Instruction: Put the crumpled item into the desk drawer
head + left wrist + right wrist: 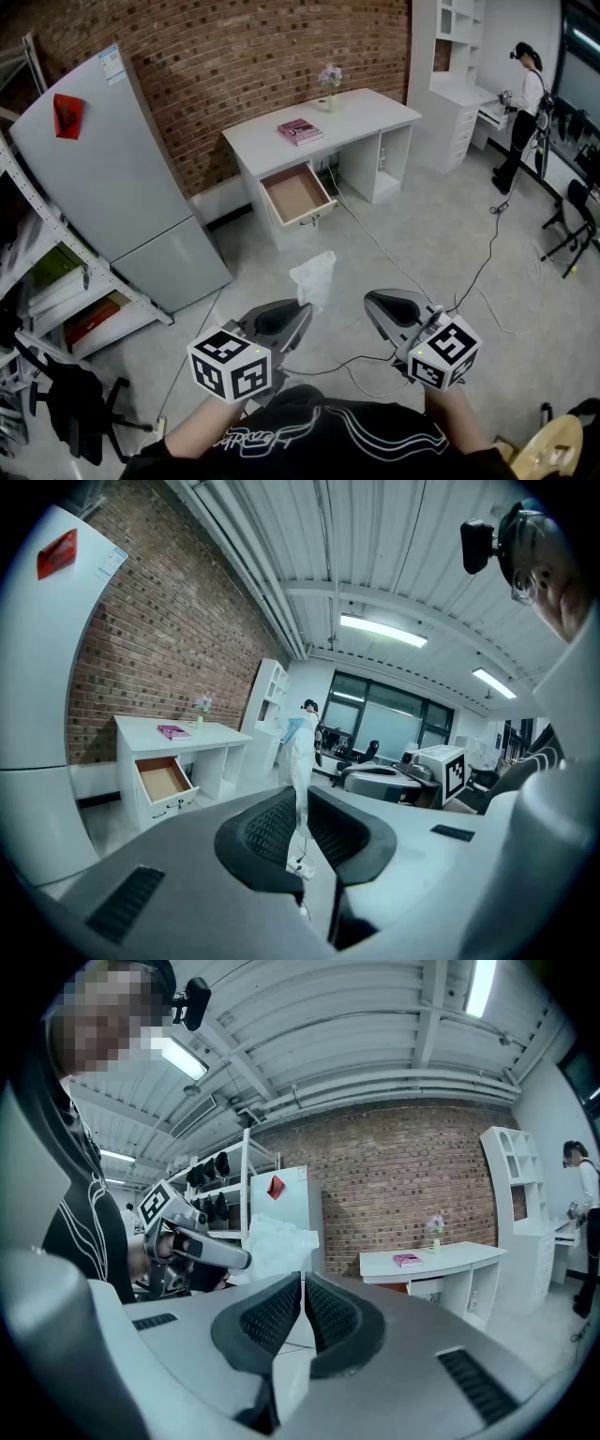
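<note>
I see the grey fridge (112,178) at the left and the white desk (356,112) by the brick wall, with its drawer (298,192) pulled open. The left gripper (302,314) has its jaws nearly closed on the crumpled white item (315,276), which is held above the floor, well apart from the drawer. The right gripper (375,305) has its jaws together and holds nothing.

- My left gripper (300,313) hides the lower end of the crumpled item (316,277) in the head view.
- The picture's edge cuts off the shelf (66,289) on my left.
- The print on the pink book (300,130) on the table (361,106) is too small to read.
</note>
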Demonstrator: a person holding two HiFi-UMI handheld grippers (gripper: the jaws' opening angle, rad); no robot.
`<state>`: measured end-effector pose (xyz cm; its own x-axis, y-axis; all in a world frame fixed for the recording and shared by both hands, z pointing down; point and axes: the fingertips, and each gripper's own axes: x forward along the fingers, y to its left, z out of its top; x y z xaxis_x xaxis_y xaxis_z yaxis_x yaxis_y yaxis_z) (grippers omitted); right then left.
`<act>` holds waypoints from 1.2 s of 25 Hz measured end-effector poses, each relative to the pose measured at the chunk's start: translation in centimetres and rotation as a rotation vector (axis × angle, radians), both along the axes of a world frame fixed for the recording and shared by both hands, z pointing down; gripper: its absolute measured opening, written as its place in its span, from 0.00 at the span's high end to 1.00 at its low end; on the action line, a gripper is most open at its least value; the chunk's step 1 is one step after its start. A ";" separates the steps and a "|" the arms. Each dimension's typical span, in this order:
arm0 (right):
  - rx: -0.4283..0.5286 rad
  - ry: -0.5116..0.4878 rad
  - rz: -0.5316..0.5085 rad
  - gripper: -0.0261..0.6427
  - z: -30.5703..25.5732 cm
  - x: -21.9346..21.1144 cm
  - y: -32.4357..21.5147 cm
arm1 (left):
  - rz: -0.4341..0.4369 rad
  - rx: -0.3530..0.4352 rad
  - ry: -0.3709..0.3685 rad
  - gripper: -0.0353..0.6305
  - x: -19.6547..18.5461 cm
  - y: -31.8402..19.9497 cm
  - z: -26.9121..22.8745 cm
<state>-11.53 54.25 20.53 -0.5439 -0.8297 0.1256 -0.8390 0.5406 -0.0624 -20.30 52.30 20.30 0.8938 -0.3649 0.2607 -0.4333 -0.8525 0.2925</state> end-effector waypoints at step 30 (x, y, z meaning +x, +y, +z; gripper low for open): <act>-0.135 -0.047 0.170 0.89 7.1 9.1 -19.9 | 0.060 -0.094 -0.012 0.87 7.4 -20.8 6.6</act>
<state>-2.47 34.34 27.59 -0.4052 -0.8874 0.2199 -0.9120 0.3754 -0.1655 -12.88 31.50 26.87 0.9098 -0.2844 0.3024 -0.3866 -0.8460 0.3673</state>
